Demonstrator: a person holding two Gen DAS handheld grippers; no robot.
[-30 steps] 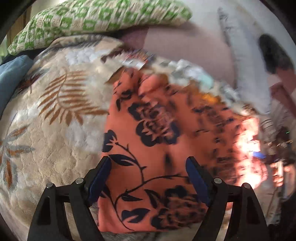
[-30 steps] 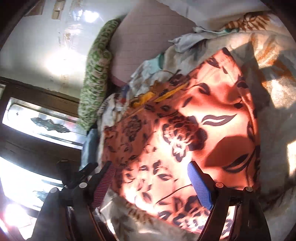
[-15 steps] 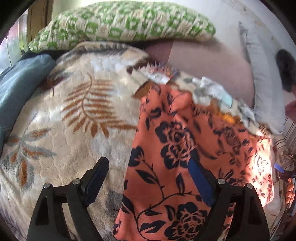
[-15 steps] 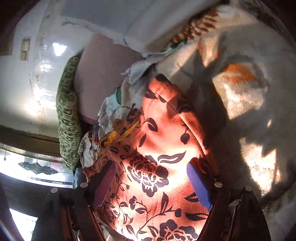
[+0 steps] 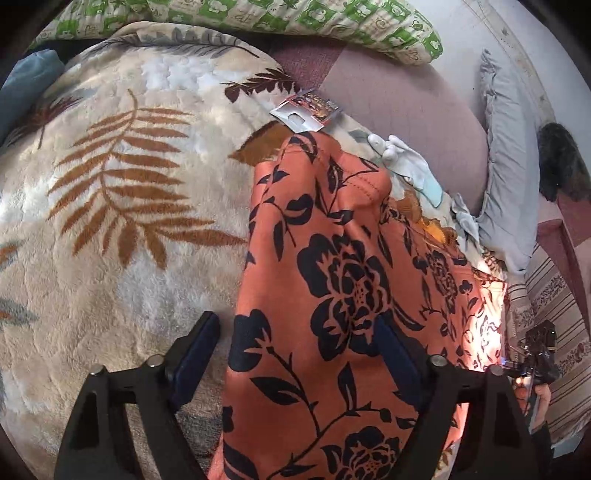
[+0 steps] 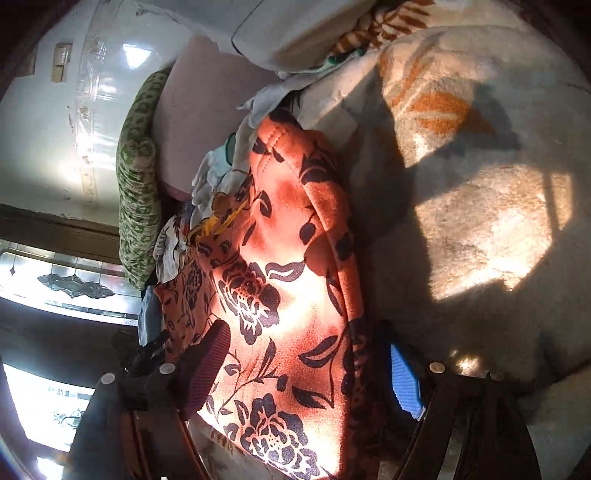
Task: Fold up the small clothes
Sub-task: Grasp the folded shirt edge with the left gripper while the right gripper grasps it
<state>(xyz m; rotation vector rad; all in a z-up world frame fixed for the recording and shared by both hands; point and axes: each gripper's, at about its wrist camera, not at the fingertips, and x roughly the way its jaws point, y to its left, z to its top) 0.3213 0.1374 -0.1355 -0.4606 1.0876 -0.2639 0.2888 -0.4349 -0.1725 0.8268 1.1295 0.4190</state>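
with both the left tool [image 5: 297, 334] and right tool [image 6: 308, 349] spread apart over the orange floral garment [image 5: 343, 295], the plush blanket [image 5: 110, 221] could be pinched along with it.

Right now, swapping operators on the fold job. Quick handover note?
Left gripper: open, jaws spread across the left edge of the orange garment, gripping nothing.
Right gripper: open, jaws either side of the same garment, gripping nothing.
Garment lies lengthwise on the blanket, narrow, apparently folded along its length once. Other clothes are heaped at its far end, near the green pillow.
Done: probably the first lengthwise fold.
Left: fold it across, set it aside, then the heap.
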